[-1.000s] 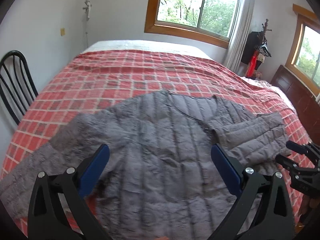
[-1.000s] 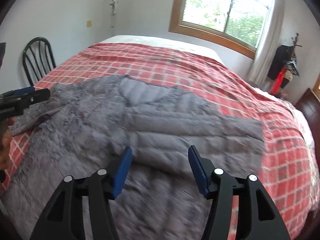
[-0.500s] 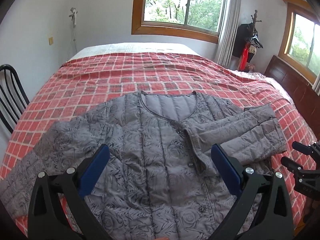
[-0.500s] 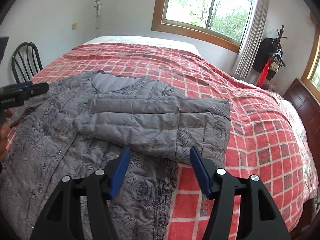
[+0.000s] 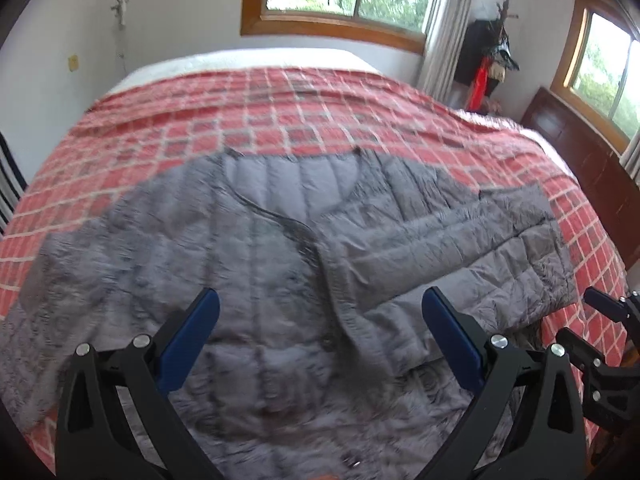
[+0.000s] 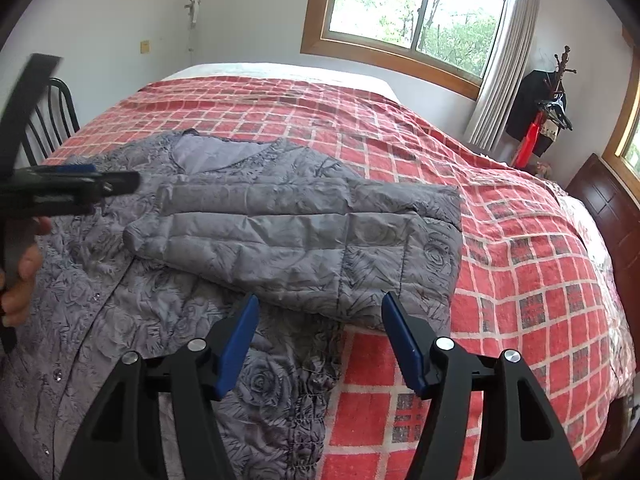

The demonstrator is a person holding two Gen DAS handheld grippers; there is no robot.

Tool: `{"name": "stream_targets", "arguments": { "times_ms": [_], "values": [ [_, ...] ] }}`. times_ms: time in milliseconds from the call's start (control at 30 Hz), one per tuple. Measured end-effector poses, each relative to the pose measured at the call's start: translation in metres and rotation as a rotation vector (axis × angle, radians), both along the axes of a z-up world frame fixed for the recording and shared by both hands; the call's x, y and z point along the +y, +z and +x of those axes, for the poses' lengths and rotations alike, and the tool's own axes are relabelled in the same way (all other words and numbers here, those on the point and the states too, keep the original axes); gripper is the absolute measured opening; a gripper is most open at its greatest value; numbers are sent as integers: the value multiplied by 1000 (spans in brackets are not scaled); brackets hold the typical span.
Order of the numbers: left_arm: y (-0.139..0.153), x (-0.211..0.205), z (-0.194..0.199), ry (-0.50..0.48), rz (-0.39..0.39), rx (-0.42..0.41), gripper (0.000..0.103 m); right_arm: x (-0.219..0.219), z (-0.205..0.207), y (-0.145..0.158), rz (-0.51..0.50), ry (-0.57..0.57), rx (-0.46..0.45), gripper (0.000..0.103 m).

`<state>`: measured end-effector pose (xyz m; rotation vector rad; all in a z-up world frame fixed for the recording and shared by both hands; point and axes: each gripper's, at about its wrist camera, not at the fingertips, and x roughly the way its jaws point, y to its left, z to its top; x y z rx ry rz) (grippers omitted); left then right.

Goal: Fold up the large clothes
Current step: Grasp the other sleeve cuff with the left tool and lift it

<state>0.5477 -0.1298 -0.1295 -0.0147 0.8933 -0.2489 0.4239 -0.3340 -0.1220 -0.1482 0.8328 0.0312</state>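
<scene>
A grey quilted jacket (image 5: 260, 280) lies face up and buttoned on a bed with a red checked cover (image 5: 300, 112). Its right sleeve (image 5: 460, 240) is folded across the chest, clear in the right wrist view (image 6: 304, 236). The left sleeve (image 5: 60, 280) lies spread out to the left. My left gripper (image 5: 320, 344) is open and empty above the jacket's lower front. My right gripper (image 6: 318, 344) is open and empty just above the jacket's right side, below the folded sleeve. Each gripper shows in the other's view: the right one (image 5: 600, 328), the left one (image 6: 72, 190).
A black chair (image 6: 48, 120) stands left of the bed. A dark wooden headboard (image 6: 604, 216) runs along the right. A coat stand with dark and red items (image 6: 540, 120) is in the far right corner by the window. The bed cover (image 6: 520, 280) is bare right of the jacket.
The left wrist view has dropped lower and closer to the jacket, with motion blur. The right gripper has shifted slightly. The folded sleeve has stayed in place; both grippers stay open.
</scene>
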Motion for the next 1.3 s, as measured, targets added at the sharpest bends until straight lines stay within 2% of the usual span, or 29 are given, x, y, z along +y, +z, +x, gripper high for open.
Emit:
{"name": "stream_targets", "arguments": {
  "times_ms": [100, 133, 300, 367, 433, 500, 567, 733, 900, 1033, 1300],
  "values": [
    [-14, -14, 11, -29, 7, 59, 80, 0, 1, 0, 6, 1, 1, 64],
    [-18, -18, 14, -36, 7, 86, 70, 0, 3, 1, 7, 4, 3, 64],
    [-34, -22, 22, -19, 16, 128, 67, -2, 7, 1, 10, 1, 0, 64],
    [-37, -23, 23, -23, 11, 127, 56, -4, 6, 0, 8, -4, 0, 64],
    [-37, -23, 23, -21, 9, 112, 33, -7, 7, -1, 5, -7, 3, 64],
    [-35, -22, 23, -16, 9, 96, 18, -9, 7, -2, 10, -12, 4, 64],
    [-33, -19, 22, -16, 10, 80, 9, -10, 6, -2, 14, -12, 6, 64],
    [-19, -12, 15, -15, 25, 33, 3, -9, 7, 0, 22, -12, 3, 64],
    [2, 5, 8, -7, 29, -8, 2, -8, 10, 4, 47, -5, 11, 64],
    [23, 39, 7, 35, 42, -41, 2, -2, 16, 11, 71, 8, 9, 64],
    [55, 143, 13, 182, 75, -63, 2, 32, 38, 14, 87, 71, 12, 64]
  ]
}}
